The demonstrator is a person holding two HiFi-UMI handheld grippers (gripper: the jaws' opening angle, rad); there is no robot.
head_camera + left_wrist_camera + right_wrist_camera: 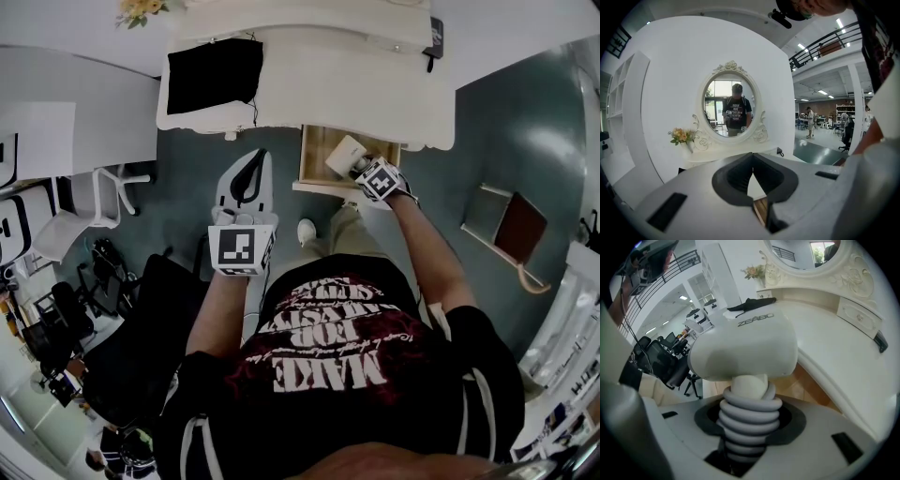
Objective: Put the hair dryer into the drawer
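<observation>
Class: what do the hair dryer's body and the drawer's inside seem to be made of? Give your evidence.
Hair dryer: probably plastic, smooth cream shell with a soft sheen and printed lettering.
Drawer: apparently wood or wood-look board, its tan inside showing faint grain.

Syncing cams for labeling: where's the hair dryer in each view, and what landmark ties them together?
Head view: hair dryer upper centre, over the open drawer, held in the right tongs.
Left gripper view: not in it.
Right gripper view: fills the centre, its cord-wrapped handle clamped between the tongs.
Shared landmark: white dressing table.
</observation>
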